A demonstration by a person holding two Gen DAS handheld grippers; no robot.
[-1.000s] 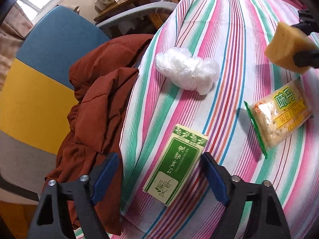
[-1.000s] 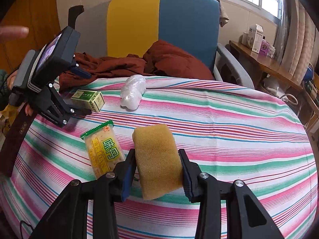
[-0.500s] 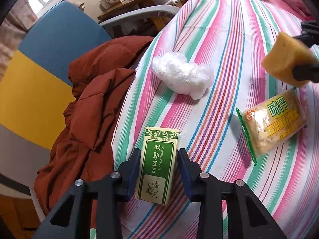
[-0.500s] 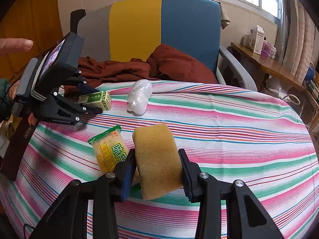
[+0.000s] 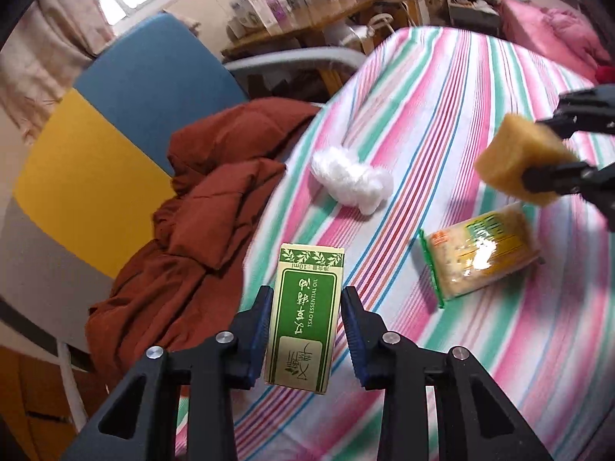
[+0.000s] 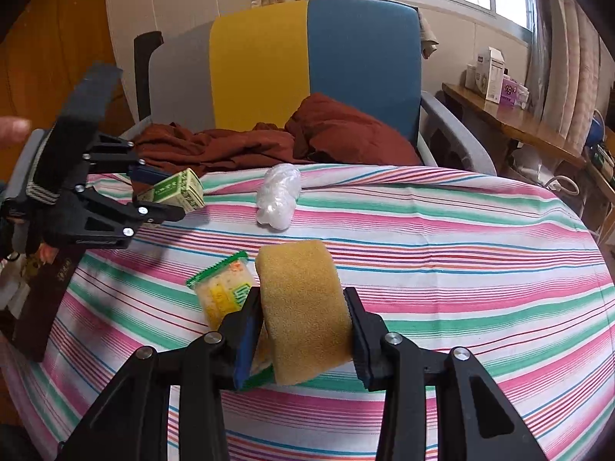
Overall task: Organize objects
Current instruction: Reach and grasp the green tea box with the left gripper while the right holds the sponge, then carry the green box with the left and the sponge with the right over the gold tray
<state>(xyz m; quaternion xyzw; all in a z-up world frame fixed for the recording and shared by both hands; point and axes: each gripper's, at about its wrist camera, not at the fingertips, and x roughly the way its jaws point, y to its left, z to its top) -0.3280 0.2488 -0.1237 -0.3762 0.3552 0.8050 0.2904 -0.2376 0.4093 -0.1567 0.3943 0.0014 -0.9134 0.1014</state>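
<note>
Clamping a green essential-oil box point(image 5: 305, 317) between its blue pads, the left gripper point(image 5: 305, 322) holds the carton lifted off the striped tablecloth point(image 5: 442, 123), near the table edge that borders the chair. In the right wrist view the same box point(image 6: 175, 191) hangs over the cloth's far left corner, tilted, with its shadow on the stripes below. The right gripper point(image 6: 301, 330) is closed on a yellow sponge point(image 6: 303, 309), squeezing its sides, and holds it above the cloth; from the left wrist view the sponge point(image 5: 515, 161) floats above and just beyond the snack packet point(image 5: 480, 255). That packet lies flat on the cloth, its green sealed end pointing toward the left gripper, and in the right wrist view it sits point(image 6: 221, 288) partly hidden behind the right gripper's left finger. A crumpled clear plastic bag point(image 5: 351, 178) rests near the far edge, close to the rust-brown garment point(image 5: 215, 207) heaped on the blue and yellow armchair point(image 6: 307, 61). The cloth to the right of the sponge and bag is bare stripes out to the rounded rim. A wooden side desk point(image 6: 511, 123) with boxes stands beyond the right edge.
</note>
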